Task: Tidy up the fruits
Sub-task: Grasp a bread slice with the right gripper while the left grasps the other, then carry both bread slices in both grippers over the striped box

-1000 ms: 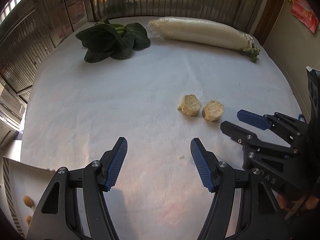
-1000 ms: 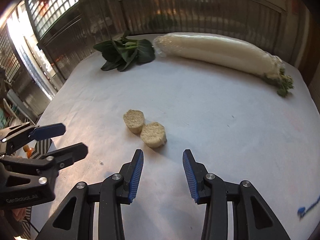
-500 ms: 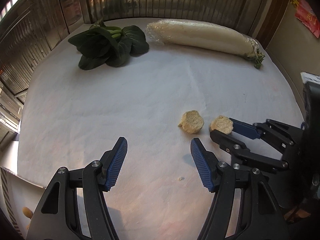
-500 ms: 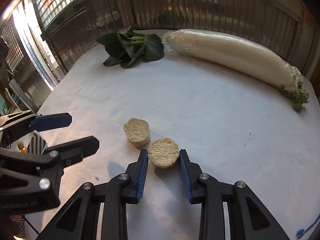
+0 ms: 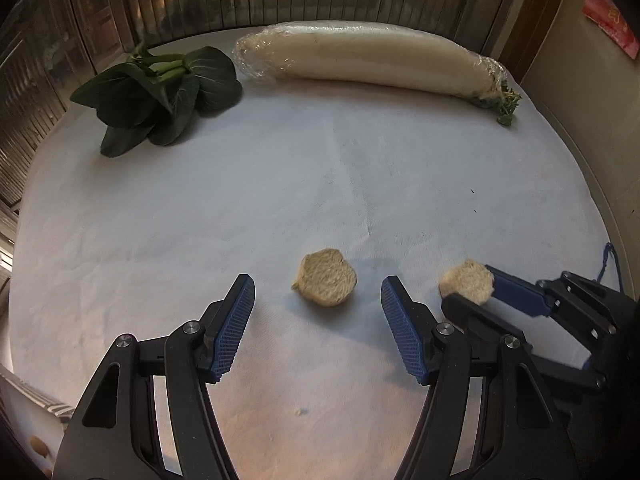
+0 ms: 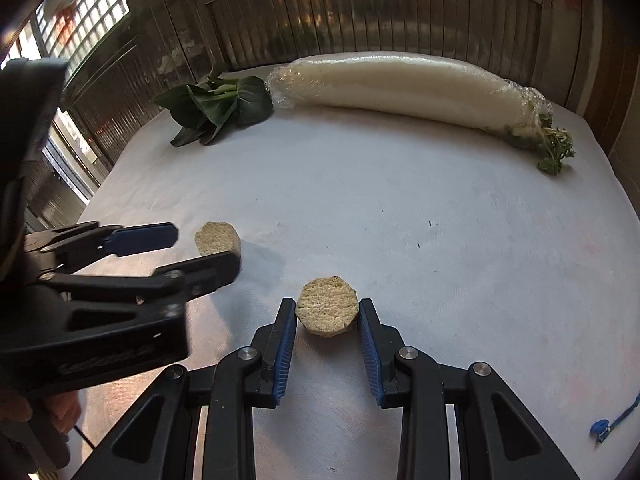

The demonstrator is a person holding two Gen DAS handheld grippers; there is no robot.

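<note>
In the left wrist view, I am looking along my left gripper (image 5: 318, 320), its jaws spread wide and grasping nothing. One tan cut piece (image 5: 325, 282) is lying on the white cloth (image 5: 280, 200) just ahead of the gap between the blue ribbed pads (image 5: 234, 334), touching neither. To the right, my right gripper (image 5: 470, 294) is reaching in with the other cut piece (image 5: 466, 286) sitting between its fingertips. Both pieces are showing rough, fibrous, pale faces with faceted edges. At the far side, a long white radish (image 5: 360, 56) is lying wrapped in shiny film, a dark leafy green (image 5: 160, 92) just beside its blunt end.

In the right wrist view, the right gripper (image 6: 327, 316) is closing on the other cut piece (image 6: 326, 310); both pads appear to be touching its sides, so I am reading it as gripped. Its top face is looking coarse, crumbly and roughly octagonal. The left gripper (image 6: 192, 248) is entering from the left, released, with the first cut piece (image 6: 217, 237) lying between its tips on the cloth. The radish (image 6: 400, 88) is tapering to a stubby green top, and the leafy green (image 6: 218, 106) is looking crinkled and glossy.
</note>
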